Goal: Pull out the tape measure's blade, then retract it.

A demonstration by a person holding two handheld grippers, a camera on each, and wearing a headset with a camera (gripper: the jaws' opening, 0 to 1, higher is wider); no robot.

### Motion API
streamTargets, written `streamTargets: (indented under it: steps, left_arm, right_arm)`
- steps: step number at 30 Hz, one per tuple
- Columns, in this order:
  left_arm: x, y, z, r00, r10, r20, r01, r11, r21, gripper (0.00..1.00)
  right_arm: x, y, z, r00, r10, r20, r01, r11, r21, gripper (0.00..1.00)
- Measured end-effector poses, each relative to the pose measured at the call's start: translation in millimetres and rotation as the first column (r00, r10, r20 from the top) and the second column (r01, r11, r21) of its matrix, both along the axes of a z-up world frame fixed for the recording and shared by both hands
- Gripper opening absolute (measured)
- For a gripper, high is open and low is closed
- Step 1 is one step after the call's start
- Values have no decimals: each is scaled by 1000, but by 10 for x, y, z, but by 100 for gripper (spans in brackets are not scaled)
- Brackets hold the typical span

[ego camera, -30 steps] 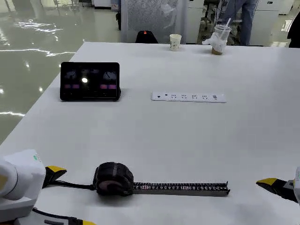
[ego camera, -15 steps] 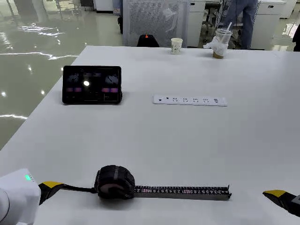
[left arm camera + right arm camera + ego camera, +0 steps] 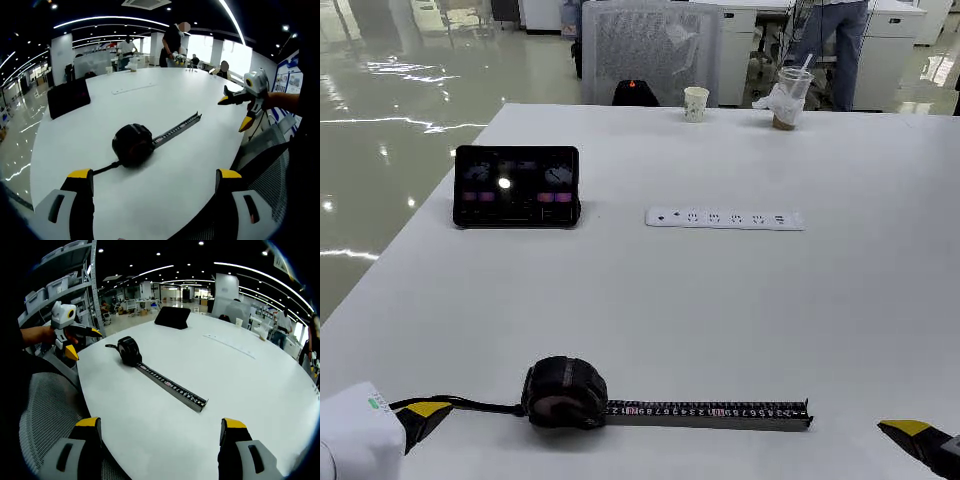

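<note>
A black tape measure (image 3: 565, 392) lies near the table's front edge, with its blade (image 3: 710, 412) drawn out flat to the right and a black strap (image 3: 475, 405) trailing left. My left gripper (image 3: 155, 182) is open and stands clear to the left of the case (image 3: 132, 144); its yellow fingertip (image 3: 425, 410) is by the strap's end. My right gripper (image 3: 160, 426) is open and empty, and sits off the blade's hooked end (image 3: 199, 404); its yellow fingertip (image 3: 910, 430) is at the lower right. Neither gripper touches the tape measure.
A dark tablet (image 3: 516, 187) stands at the left and a white power strip (image 3: 724, 218) lies mid-table. At the far edge are a paper cup (image 3: 696, 103) and a plastic cup with a straw (image 3: 790, 90). Behind them are a mesh chair (image 3: 650, 50) and a standing person (image 3: 830, 40).
Both grippers have drawn back toward me and sit lower in the head view. The tape measure and its pulled-out blade lie as before.
</note>
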State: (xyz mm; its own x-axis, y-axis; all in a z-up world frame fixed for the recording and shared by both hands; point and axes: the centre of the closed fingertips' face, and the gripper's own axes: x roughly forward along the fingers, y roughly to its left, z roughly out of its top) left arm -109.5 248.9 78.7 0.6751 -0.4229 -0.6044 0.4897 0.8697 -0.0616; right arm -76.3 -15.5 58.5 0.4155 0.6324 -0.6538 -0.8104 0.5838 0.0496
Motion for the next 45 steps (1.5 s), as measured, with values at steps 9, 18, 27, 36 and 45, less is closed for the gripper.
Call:
streamTargets:
  steps: [9, 18, 27, 36, 45]
  left_arm:
    - [-4, -89, 31, 999, 38, 14, -38, 999, -19, 99]
    - [14, -190, 45, 997, 81, 5, -81, 996, -41, 99]
    - [26, -253, 37, 995, 104, -3, -104, 994, -42, 99]
    - [81, -236, 53, 990, 137, 9, -137, 990, -34, 99]
    - [117, -254, 31, 987, 159, 3, -159, 986, -44, 99]
  right_arm:
    - [-36, 84, 47, 998, -61, 6, 60, 998, 27, 99]
    - [-88, 150, 77, 997, -80, -2, 80, 996, 45, 99]
    - [-78, 213, 117, 996, -92, -9, 93, 993, 78, 99]
    - [-96, 240, 108, 996, -86, -12, 87, 993, 76, 99]
    - [-96, 240, 93, 997, -76, -10, 77, 994, 73, 99]
